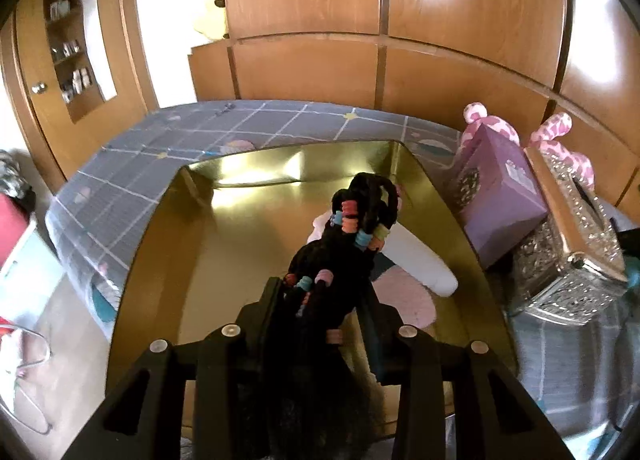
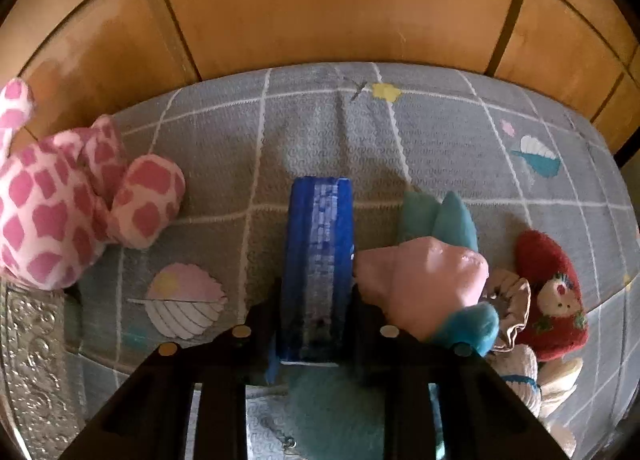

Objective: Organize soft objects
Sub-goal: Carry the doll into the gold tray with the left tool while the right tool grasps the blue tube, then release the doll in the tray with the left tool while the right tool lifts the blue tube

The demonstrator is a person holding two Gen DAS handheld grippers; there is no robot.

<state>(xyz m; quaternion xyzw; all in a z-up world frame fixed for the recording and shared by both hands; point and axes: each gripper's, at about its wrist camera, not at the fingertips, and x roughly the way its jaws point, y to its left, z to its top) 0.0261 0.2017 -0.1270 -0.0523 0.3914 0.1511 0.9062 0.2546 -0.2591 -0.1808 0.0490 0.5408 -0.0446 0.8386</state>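
Note:
In the left wrist view my left gripper (image 1: 322,288) is shut on a bundle of black hair ties (image 1: 360,220) with coloured bands. It holds the bundle over an open gold box (image 1: 168,228). A white and pink soft item (image 1: 416,260) lies inside the box, partly hidden by the bundle. In the right wrist view my right gripper (image 2: 316,292) is shut on a blue packet (image 2: 320,228) that stands on edge on the grey checked bedspread (image 2: 400,140). A teal and pink plush (image 2: 432,276) lies against the right finger.
A purple box (image 1: 500,200) and a silver ornate box (image 1: 568,260) stand right of the gold box, with a pink spotted plush (image 2: 60,212) behind them. A red heart plush (image 2: 552,292) and small cloth toys lie at the right. Wooden cupboard doors (image 2: 320,12) back the bed.

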